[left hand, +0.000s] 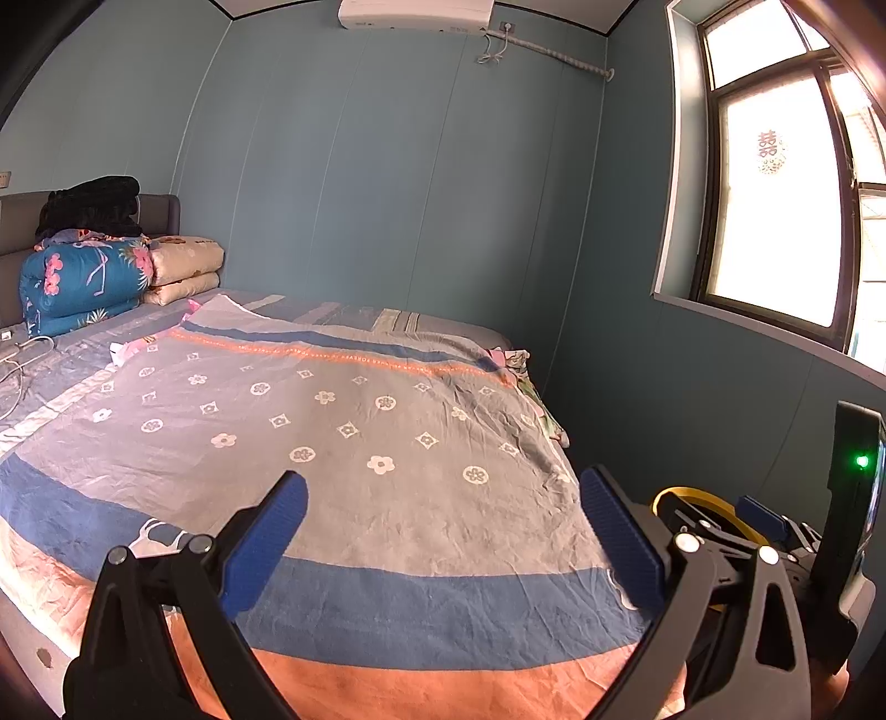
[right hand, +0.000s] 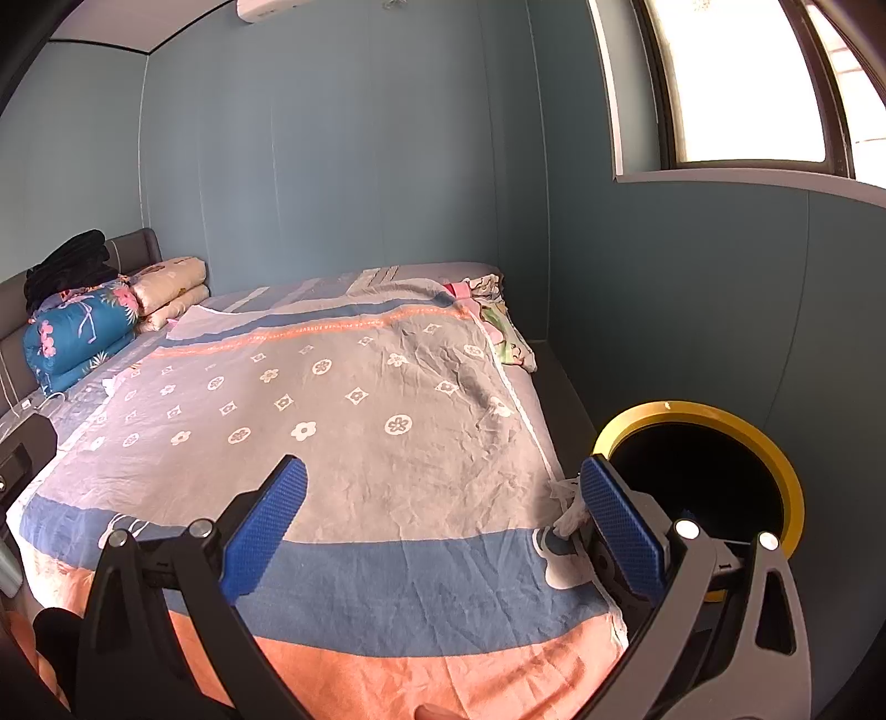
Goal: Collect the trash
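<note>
Left wrist view first: the left gripper (left hand: 443, 531) hangs over the foot of the bed with its blue-padded fingers (left hand: 266, 543) spread wide and nothing between them. Below it lies the bedspread (left hand: 343, 443), banded orange and blue at the near edge, then grey with white flower marks. At the lower right of this view the right gripper (left hand: 764, 515) shows as a second black tool with a green light lit on its body, and part of a yellow rim sits behind it.

From the right wrist view, the right gripper (right hand: 443, 526) is likewise fully open and holds nothing. A crumpled white scrap of trash (right hand: 567, 507) lies at the right edge of the bedspread, just beside the inner face of the right-hand finger (right hand: 623, 531); whether it touches the pad cannot be told. Just beyond that finger, off the bed's right side, stands a bin (right hand: 775, 459) with a yellow rim and a dark inside, close to the blue wall.

Further up the bed, a floral cloth (right hand: 506, 332) is bunched along the right edge. At the headboard sit a folded blue flowered quilt (left hand: 83, 282), a folded beige quilt (left hand: 185, 268) beside it, and a black garment (left hand: 91, 205) on top. A window (left hand: 775, 210) is set in the right wall, and an air conditioner (left hand: 415, 12) is mounted high on the far wall.
</note>
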### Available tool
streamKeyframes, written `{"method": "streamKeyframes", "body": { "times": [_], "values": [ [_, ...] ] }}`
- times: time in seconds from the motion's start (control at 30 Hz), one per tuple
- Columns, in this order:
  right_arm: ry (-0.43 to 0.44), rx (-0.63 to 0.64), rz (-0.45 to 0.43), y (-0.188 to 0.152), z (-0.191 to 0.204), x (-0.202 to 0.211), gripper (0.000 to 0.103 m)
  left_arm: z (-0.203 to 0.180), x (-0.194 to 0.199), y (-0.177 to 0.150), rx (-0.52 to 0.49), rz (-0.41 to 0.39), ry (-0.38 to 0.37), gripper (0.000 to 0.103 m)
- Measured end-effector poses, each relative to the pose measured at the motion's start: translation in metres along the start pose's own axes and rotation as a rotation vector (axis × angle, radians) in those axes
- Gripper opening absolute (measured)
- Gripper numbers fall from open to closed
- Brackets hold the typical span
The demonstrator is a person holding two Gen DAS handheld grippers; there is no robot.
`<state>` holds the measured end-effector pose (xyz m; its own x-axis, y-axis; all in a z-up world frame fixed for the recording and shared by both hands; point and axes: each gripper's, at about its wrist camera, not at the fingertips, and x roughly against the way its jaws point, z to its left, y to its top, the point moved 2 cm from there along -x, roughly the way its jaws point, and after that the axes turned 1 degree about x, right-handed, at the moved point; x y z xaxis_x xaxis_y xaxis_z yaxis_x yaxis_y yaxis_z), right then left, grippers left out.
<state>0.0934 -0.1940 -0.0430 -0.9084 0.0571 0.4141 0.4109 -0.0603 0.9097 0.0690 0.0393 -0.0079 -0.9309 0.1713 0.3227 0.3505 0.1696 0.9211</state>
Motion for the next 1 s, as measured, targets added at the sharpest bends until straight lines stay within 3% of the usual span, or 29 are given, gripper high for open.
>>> {"method": "streamKeyframes", "body": {
  "times": [1.0],
  "values": [
    [-0.005,-0.013,0.017,-0.0017,-0.0012,-0.0022,0.095,-0.0010,-0.0010,-0.0039,-0.004,0.000,0.005,0.095]
  ]
}}
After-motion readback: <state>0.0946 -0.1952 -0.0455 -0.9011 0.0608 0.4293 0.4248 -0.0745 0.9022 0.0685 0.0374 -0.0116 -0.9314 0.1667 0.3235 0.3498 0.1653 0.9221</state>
